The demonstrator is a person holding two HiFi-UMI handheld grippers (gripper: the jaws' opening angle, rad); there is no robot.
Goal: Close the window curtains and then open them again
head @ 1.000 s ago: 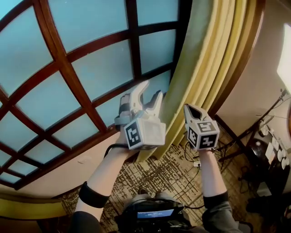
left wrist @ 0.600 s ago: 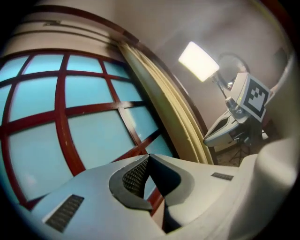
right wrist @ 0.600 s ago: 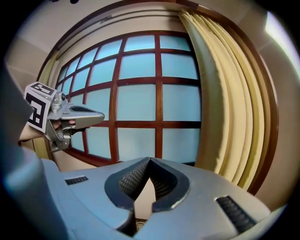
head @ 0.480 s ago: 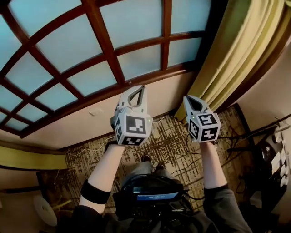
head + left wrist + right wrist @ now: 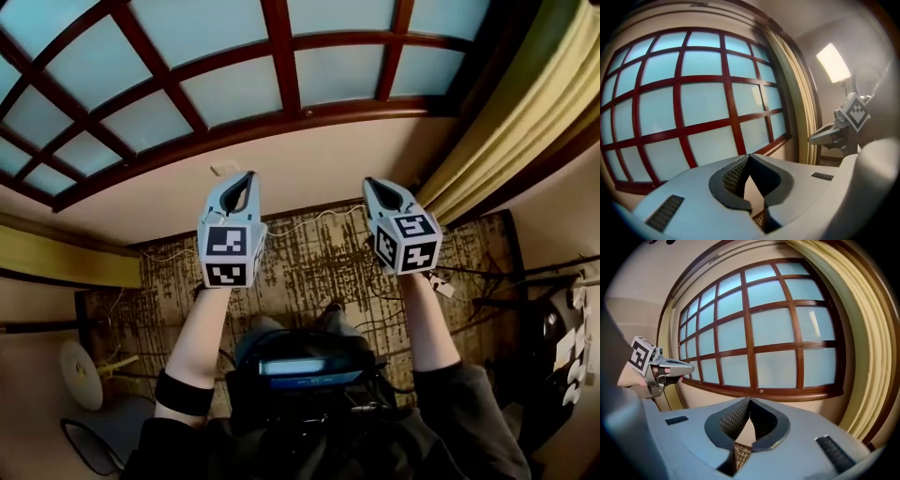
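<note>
The window point(image 5: 234, 84), frosted panes in a red-brown grid, spans the top of the head view. A yellow curtain point(image 5: 525, 103) hangs gathered at its right side. A second yellow curtain point(image 5: 66, 258) shows as a band at the left. My left gripper point(image 5: 246, 175) and right gripper point(image 5: 370, 181) are held side by side below the sill, apart from both curtains. Both are shut with nothing between the jaws. The left gripper view shows the window point(image 5: 693, 103), the right curtain point(image 5: 799, 108) and my right gripper point(image 5: 832, 135). The right gripper view shows the right curtain point(image 5: 867, 357) and my left gripper point(image 5: 675, 366).
A patterned carpet point(image 5: 309, 272) with cables lies below the beige wall under the sill. Dark furniture and papers point(image 5: 558, 356) stand at the right. A white round object point(image 5: 80, 375) sits at the lower left. A lit lamp point(image 5: 833, 63) glows right of the curtain.
Both grippers have come down and away from the right curtain to below the sill. The left gripper's jaws went from open to shut. The head view has tilted down.
</note>
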